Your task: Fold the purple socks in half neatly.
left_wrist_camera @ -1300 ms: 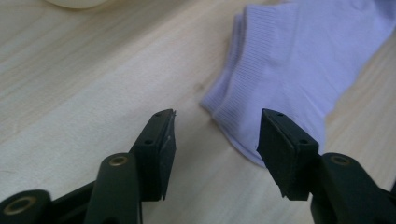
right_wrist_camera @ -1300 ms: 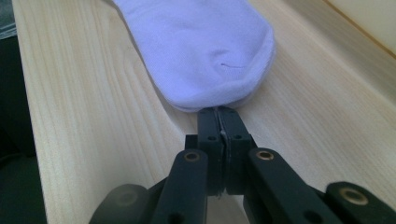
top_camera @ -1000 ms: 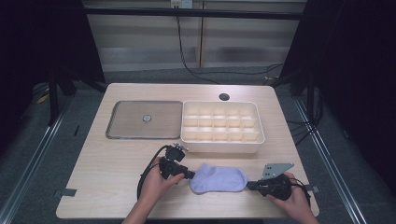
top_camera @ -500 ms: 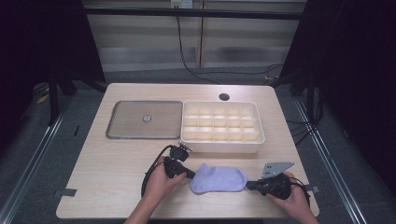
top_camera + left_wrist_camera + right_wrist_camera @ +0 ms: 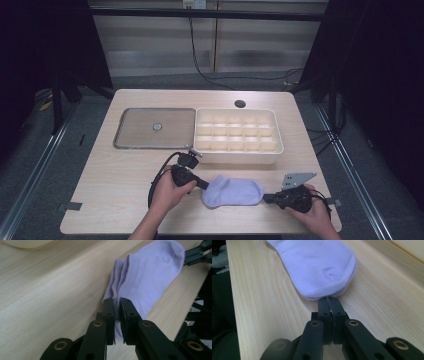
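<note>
A person's left hand (image 5: 169, 189) reaches in from the bottom edge, angled rightward, holding the left gripper (image 5: 116, 305). Its jaws have just closed and now pinch the ribbed cuff of a lavender sock (image 5: 233, 191) (lying flat on the wooden table (image 5: 115, 175), near the front edge). At the sock's toe end, the right hand (image 5: 312, 212) holds the right gripper (image 5: 329, 302) level, jaws clamped on the toe's edge.
</note>
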A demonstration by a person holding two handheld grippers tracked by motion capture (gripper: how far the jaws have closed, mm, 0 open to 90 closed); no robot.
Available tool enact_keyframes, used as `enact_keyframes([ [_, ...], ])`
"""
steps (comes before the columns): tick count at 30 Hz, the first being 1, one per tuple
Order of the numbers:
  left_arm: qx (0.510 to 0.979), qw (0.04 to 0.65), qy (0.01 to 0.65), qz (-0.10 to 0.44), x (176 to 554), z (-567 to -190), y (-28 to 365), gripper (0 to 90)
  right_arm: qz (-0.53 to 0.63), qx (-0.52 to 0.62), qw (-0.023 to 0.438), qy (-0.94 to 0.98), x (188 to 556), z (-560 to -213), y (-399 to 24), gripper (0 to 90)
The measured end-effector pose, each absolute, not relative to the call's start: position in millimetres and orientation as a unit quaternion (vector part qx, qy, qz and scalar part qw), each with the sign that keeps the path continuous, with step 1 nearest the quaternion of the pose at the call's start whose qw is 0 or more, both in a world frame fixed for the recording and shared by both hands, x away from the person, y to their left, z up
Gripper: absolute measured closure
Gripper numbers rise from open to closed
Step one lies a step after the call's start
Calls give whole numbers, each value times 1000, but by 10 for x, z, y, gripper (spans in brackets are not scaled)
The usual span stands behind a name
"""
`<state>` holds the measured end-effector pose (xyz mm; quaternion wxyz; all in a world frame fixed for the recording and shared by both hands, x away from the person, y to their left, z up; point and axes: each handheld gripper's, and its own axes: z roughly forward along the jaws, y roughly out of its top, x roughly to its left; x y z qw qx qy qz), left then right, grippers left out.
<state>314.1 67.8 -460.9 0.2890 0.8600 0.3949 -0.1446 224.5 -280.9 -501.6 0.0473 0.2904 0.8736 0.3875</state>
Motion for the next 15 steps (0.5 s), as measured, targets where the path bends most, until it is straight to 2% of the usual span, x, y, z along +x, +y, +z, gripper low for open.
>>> enact_keyframes([
  [15, 865, 297, 372, -162, 3101, -4428, 607, 837, 387, 285, 47, 876, 2243, -5013, -2737, 887],
])
